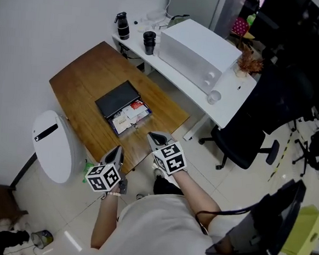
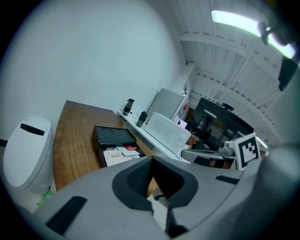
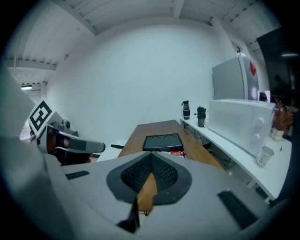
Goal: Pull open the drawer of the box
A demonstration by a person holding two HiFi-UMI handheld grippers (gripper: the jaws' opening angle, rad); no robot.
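at the bottom of the head view the person's white shirt (image 1: pixel 156 234) filled the foreground, with both arms reaching up toward the middle of the frame. the left gripper (image 1: pixel 116 155) sat left of centre and the right gripper (image 1: pixel 157 138) just right of it, each with its marker cube toward the person. both hung over the near edge of the wooden table (image 1: pixel 92 69), apart from everything on it.

in the left gripper view the jaws met in a closed seam with nothing caught between them. the right gripper view showed the same: jaws together, empty, with only the table top seen past them.

the box (image 1: pixel 116 99), black and flat, lay on the table above the grippers, near the centre of the head view. its drawer (image 1: pixel 130 118) stood pulled out toward the lower right, with white and red papers showing inside. neither gripper touched the box or the drawer.

a white rounded container (image 1: pixel 52 146) stood at the table's left edge. along the upper right ran a white desk (image 1: pixel 233 100) carrying a large white appliance (image 1: pixel 196 50), two black bottles (image 1: pixel 122 25) and a small cup (image 1: pixel 214 96). a black office chair (image 1: pixel 246 142) stood at the right of the desk.
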